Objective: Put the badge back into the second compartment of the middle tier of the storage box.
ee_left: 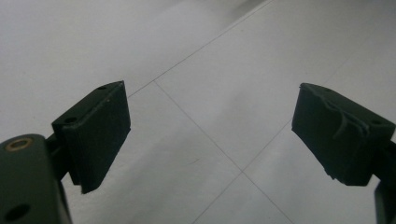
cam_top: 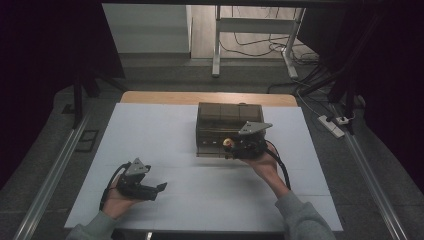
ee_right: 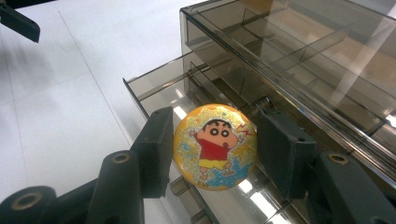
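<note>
White tabletop (cam_top: 165, 130). Right tool (ee_right: 212, 147) clamped edge-on across round cartoon badge (ee_right: 215, 147), just above open drawer (ee_right: 159, 91) of smoky plastic organizer (cam_top: 227, 120). I judge badge light, stiff, slippery. Left tool (ee_left: 210, 133) apart, empty.

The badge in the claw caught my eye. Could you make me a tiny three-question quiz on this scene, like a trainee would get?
1. True or false: the right claw grips a round cartoon badge.
2. How do the left claw's jaws stand: A) wide apart with nothing between, B) closed on a pen?
3. Fill in: the badge is held over the open ___ of the smoky clear box.

Key
1. True: both pads press its edges.
2. A, above the white table.
3. Drawer, pulled out at the front.
</note>
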The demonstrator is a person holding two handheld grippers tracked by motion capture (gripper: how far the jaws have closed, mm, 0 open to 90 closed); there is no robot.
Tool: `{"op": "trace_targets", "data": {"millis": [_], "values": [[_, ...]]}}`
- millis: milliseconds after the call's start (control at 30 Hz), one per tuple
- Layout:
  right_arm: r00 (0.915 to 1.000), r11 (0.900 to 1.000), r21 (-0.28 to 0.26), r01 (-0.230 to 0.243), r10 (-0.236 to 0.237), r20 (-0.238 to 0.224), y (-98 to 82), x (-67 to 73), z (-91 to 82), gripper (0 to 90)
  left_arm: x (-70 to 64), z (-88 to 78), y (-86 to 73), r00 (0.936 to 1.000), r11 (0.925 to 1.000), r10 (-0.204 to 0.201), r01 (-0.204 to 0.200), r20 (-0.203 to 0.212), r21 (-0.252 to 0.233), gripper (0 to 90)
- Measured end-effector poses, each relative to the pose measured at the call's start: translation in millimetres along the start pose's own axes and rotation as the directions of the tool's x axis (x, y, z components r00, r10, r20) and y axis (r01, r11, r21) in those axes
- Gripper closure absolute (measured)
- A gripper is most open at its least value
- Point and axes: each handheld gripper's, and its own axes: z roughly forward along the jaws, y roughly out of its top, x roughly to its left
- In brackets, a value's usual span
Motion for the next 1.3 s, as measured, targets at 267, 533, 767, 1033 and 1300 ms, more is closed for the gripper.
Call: {"op": "trace_targets", "data": {"millis": [267, 533, 767, 1033, 1300], "values": [[0.9999, 1.0, 0.016, 0.008, -0.008, 0.011, -0.4, -0.1, 5.5, 46.9, 0.1, -0.1, -0.2, 1.0, 1.0, 0.001, -0.001, 0.0, 0.0, 11.9], [0.9996, 0.999, 0.031, 0.012, -0.013, 0.025, -1.7, -1.8, 8.0, 46.2, 0.1, -0.2, -0.3, 1.0, 1.0, 0.0, 0.0, -0.001, 0.001, 11.9], [0.9991, 1.0, 0.018, 0.021, -0.022, 0.036, -1.0, -1.2, 5.6, 42.1, 0.1, -0.5, -0.6, 1.0, 1.0, -0.001, 0.001, -0.001, 0.0, 11.9], [0.9986, 1.0, -0.002, 0.024, -0.024, 0.047, -0.6, -0.6, 2.2, 36.7, 0.3, -0.3, -0.7, 1.0, 1.0, -0.002, 0.002, -0.001, 0.001, 11.9], [0.9992, 1.0, -0.017, 0.017, -0.016, 0.035, -0.9, -0.9, -3.5, 30.6, 0.1, -0.7, -0.8, 1.0, 1.0, -0.003, 0.003, -0.002, -0.001, 11.9]]}}
